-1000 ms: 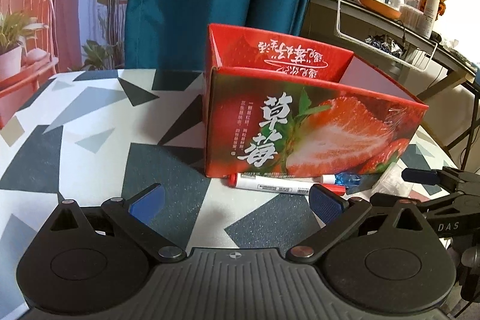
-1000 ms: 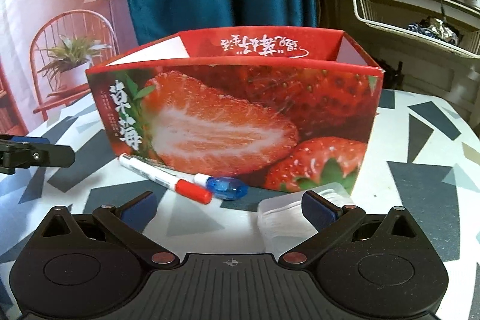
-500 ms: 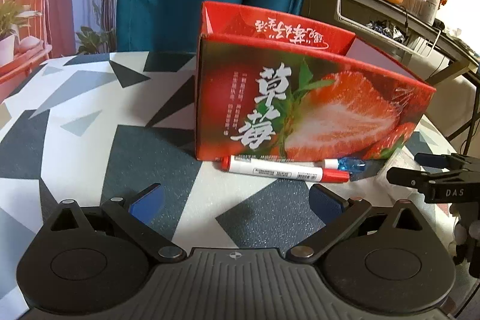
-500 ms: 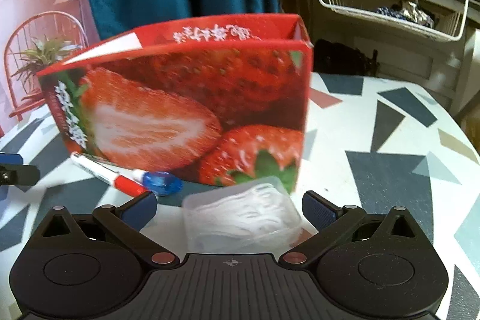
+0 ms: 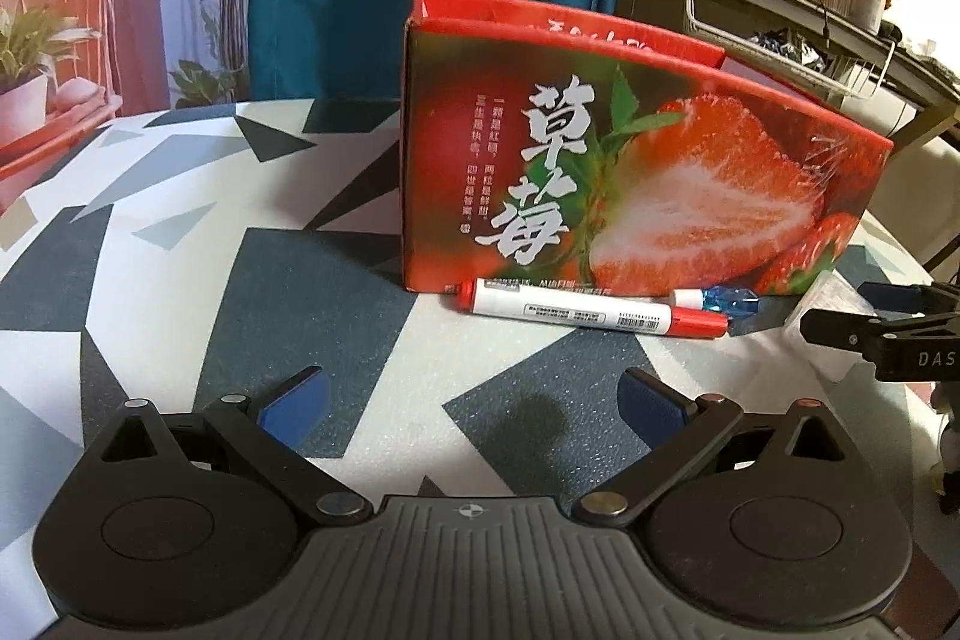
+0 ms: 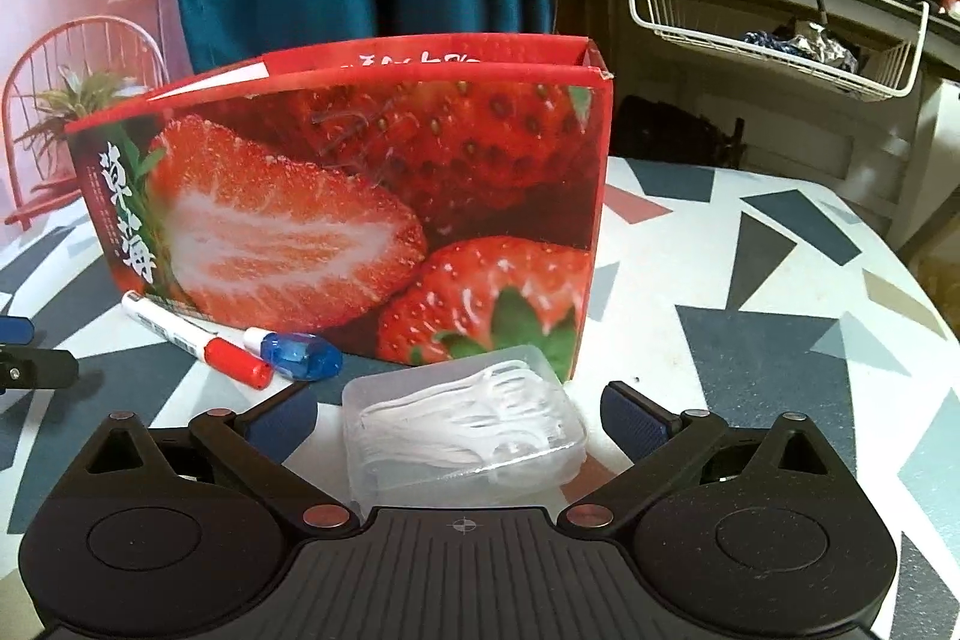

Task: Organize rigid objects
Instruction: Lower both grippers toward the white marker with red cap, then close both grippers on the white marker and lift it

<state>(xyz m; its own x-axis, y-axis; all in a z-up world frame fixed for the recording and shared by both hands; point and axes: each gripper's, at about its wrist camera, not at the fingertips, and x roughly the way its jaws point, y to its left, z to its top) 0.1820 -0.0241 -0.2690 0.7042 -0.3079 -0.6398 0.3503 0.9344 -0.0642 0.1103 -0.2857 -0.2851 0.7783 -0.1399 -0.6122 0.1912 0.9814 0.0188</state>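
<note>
- Red-capped, the whiteboard marker (image 5: 591,311) lies flat on the patterned table (image 5: 180,244), against the foot of the strawberry box (image 5: 636,178); its long axis runs along the box's front wall, cap end toward the right.
- Spread wide and empty, the left gripper (image 5: 471,394) is held low, short of the marker, presumably lined up for a later pick.
- A blue correction-tape dispenser (image 6: 297,353) is seen just beside the marker's cap, its white tip pointing left.
- A clear plastic case of floss picks (image 6: 465,427) rests flat between the open fingers of the right gripper (image 6: 459,415), untouched; a grasp across its width is judged to be in preparation, the open-topped box being the likely destination.
</note>
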